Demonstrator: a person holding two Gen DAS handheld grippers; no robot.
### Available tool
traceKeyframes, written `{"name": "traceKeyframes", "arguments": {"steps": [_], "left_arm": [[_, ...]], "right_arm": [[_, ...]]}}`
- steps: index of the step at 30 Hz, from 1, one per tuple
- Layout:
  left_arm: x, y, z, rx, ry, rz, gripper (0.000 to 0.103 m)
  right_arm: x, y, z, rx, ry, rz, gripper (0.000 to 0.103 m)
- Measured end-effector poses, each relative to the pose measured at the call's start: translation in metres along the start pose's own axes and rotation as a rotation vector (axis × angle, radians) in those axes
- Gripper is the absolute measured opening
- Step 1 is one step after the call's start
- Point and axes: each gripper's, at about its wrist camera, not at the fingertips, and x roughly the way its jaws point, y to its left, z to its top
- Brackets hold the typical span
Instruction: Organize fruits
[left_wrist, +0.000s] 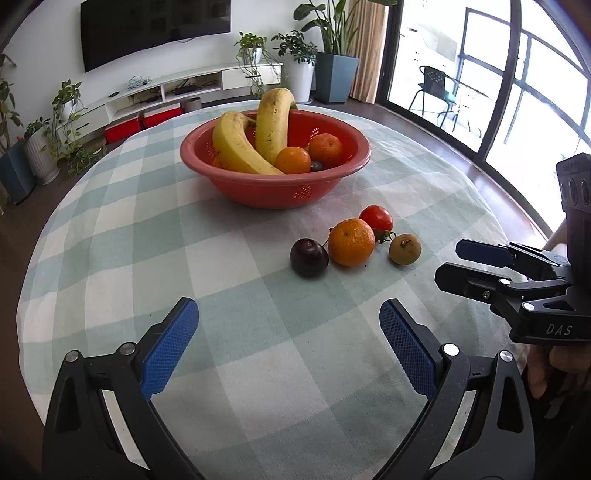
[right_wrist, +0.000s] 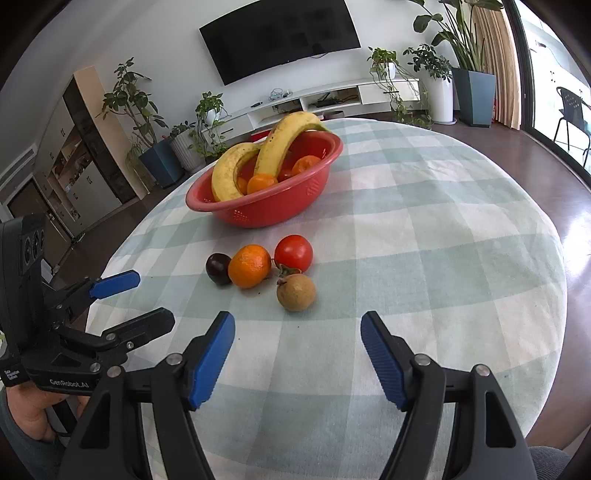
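Tools both hovering over checked tabletop (left_wrist: 258, 369), nothing between the blue pads of either. Left tool (left_wrist: 289, 325) spread wide, empty cloth under it; right tool (right_wrist: 297, 345) likewise parted, bare cloth in the gap. Seen from the left wrist, right tool off to the right, pointing inward; seen from the right wrist, left tool off to the left, gripped by a hand (right_wrist: 29, 413) low in the corner. Just ahead of the right tool, brown round fruit (right_wrist: 296, 292), nearest of a loose cluster of four. Slightly further on, mandarin (right_wrist: 249, 266), with dark plum (right_wrist: 218, 268) touching its left side and red tomato (right_wrist: 293, 253) at its right, the tomato's green stalk reaching toward the brown fruit. From the left tool, same cluster ahead and a little to the right. Beyond the cluster, well apart from it, red bowl (left_wrist: 258, 188), holding two bananas (left_wrist: 240, 144) leaning over the rim and at least two more mandarins. Furthest off, past the tabletop's edge, white low shelf (left_wrist: 177, 85), potted plants and wall-mounted television (left_wrist: 155, 29).
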Motion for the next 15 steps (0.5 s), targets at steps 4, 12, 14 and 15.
{"name": "traceKeyframes", "arguments": {"steps": [4, 12, 14, 15], "left_arm": [[0.013, -0.003, 0.019, 0.074, 0.033, -0.002, 0.099], [0.043, 0.001, 0.033, 0.182, 0.103, -0.080, 0.071], [0.049, 0.001, 0.033, 0.209, 0.112, -0.108, 0.071], [0.051, 0.001, 0.034, 0.217, 0.109, -0.123, 0.071]], "right_arm": [[0.001, -0.003, 0.000, 0.015, -0.003, 0.006, 0.074], [0.001, -0.004, -0.001, 0.022, -0.002, 0.018, 0.074], [0.000, -0.005, -0.001, 0.022, -0.003, 0.021, 0.074], [0.000, -0.004, -0.001, 0.022, -0.004, 0.023, 0.074]]}}
